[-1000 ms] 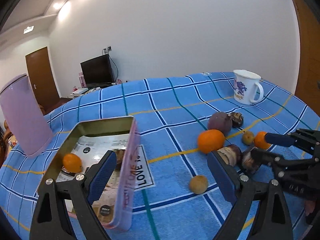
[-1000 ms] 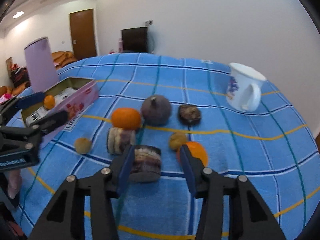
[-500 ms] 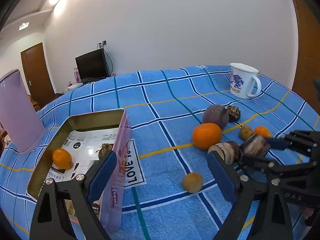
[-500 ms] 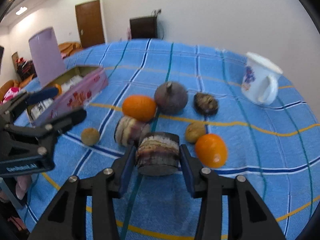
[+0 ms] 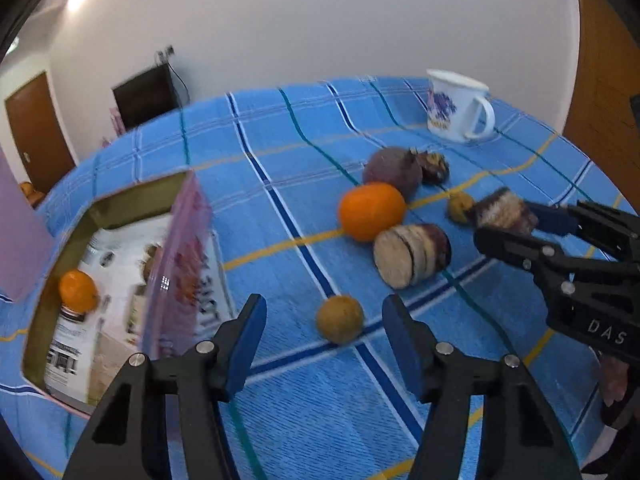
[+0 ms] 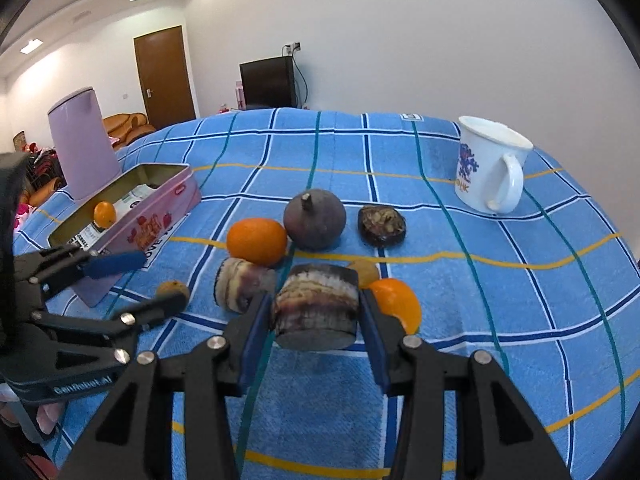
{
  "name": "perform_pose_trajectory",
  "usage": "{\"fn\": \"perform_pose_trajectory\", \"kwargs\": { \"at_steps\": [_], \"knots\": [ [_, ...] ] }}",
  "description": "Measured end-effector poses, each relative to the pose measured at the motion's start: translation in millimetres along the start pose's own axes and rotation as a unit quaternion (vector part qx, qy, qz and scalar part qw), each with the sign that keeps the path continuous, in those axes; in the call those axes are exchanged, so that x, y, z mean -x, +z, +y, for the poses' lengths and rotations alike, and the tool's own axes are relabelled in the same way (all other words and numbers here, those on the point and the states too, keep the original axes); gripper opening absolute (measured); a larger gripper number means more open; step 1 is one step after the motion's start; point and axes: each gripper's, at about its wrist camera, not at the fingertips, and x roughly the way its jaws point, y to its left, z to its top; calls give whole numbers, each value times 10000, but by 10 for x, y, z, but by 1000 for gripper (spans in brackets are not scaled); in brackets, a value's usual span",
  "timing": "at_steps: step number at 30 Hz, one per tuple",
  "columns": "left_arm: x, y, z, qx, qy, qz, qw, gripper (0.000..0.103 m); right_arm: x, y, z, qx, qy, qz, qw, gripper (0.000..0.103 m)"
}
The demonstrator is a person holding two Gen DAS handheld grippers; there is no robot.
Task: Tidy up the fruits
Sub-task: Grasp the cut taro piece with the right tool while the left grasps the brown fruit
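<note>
A small tan round fruit [image 5: 340, 319] lies on the blue checked cloth between the jaws of my left gripper [image 5: 326, 316]. The jaws are closing and a gap shows on both sides of the fruit. My right gripper [image 6: 314, 320] is shut on a striped brown cut fruit chunk [image 6: 316, 304], held just above the cloth; the left wrist view shows that chunk [image 5: 504, 210] at the right. An open pink tin [image 5: 184, 248] at the left holds a small orange [image 5: 78, 290].
Loose on the cloth are an orange [image 6: 257, 240], a purple round fruit [image 6: 315, 218], a second striped chunk [image 6: 242, 284], a dark wrinkled fruit [image 6: 382, 220] and a small orange [image 6: 398, 304]. A white mug [image 6: 488, 164] stands far right, a lilac canister [image 6: 82, 144] behind the tin.
My left gripper dropped and swung toward the small tan fruit, and its jaws narrowed around it. The right gripper tightened on the striped chunk and keeps hold.
</note>
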Motion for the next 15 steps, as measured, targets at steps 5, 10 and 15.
{"fn": "perform_pose_trajectory", "kwargs": {
  "at_steps": [5,10,15],
  "knots": [
    [-104,-2,7,73,-173,243,9995,27,-46,-3,0,-34,92,128,9999,47],
    [-71,-9,-7,57,-148,150,9998,27,-27,-3,-11,-55,87,72,9999,47],
    [29,-20,46,168,-60,-106,9998,27,36,-12,-14,-61,108,-89,9999,47]
  ]
}}
